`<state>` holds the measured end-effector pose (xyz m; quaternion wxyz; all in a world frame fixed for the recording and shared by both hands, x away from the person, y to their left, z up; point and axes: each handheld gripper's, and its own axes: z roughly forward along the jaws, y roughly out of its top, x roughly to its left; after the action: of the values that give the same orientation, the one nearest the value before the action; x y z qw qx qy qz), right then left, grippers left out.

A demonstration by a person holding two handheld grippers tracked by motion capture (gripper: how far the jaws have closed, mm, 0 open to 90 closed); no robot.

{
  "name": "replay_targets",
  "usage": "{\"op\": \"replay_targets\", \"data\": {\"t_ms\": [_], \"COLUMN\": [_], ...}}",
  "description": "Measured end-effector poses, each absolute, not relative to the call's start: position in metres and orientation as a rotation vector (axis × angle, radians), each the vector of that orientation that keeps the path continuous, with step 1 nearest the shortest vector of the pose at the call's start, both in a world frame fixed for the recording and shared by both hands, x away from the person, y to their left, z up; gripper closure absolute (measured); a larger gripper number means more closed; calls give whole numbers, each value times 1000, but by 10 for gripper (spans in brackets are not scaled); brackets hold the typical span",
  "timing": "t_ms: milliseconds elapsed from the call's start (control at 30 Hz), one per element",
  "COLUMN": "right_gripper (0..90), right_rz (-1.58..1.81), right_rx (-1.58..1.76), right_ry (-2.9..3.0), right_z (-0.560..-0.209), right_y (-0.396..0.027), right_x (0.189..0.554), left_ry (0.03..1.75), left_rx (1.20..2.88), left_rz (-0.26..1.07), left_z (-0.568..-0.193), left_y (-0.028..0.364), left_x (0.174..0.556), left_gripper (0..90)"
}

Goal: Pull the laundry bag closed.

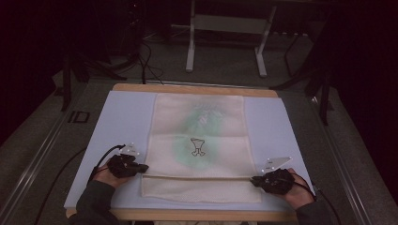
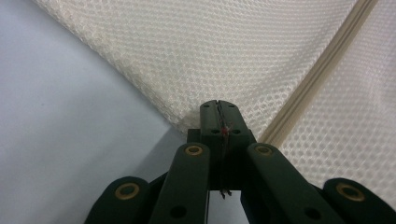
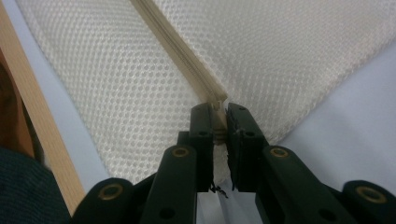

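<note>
A cream-white mesh cloth [image 1: 199,140] with a thick folded hem lies flat on a pale blue foam mat [image 1: 126,117] that covers the wooden counter [image 1: 197,87]. The cloth sits in the middle of the mat, running from the far edge toward the near edge, and bears a faint green stain and a small black printed figure [image 1: 197,147] near its centre. The folded hem [image 1: 197,177] crosses the near part of the cloth from left to right.

The left gripper [image 1: 142,167] lies at the cloth's near left edge, its fingers [image 2: 211,122] pressed together on the mesh corner beside the hem. The right gripper [image 1: 254,180] lies at the near right edge, and its fingers [image 3: 201,123] pinch the end of the hem, a narrow gap between them taken up by the folded strip. Both hands rest on the mat at the near side.
</note>
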<state>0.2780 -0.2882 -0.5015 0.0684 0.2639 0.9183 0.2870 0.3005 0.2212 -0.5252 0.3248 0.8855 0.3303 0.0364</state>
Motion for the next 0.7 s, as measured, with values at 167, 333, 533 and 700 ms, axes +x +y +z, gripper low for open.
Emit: {"op": "replay_targets", "data": {"t_ms": [167,333,533,700], "right_gripper": [680,611,565,527], "right_rz": [909,990,1009,977], "right_rx": [810,834,904,1030], "right_ry": [2752,2706,2626,2503], "right_z": [-502,-499,-500,-506], "right_y": [-290,-292,-297,-305], "right_x": [279,278,281,288], "left_ry": [884,879,872,903], "left_rx": [2299,2291,2271,2227], "left_rz": [82,71,66,115], "left_z": [-526,-526,-524,-522], "left_y": [222,223,224,230], "left_x": [300,300,300,300], "left_gripper": [898,887,855,825]}}
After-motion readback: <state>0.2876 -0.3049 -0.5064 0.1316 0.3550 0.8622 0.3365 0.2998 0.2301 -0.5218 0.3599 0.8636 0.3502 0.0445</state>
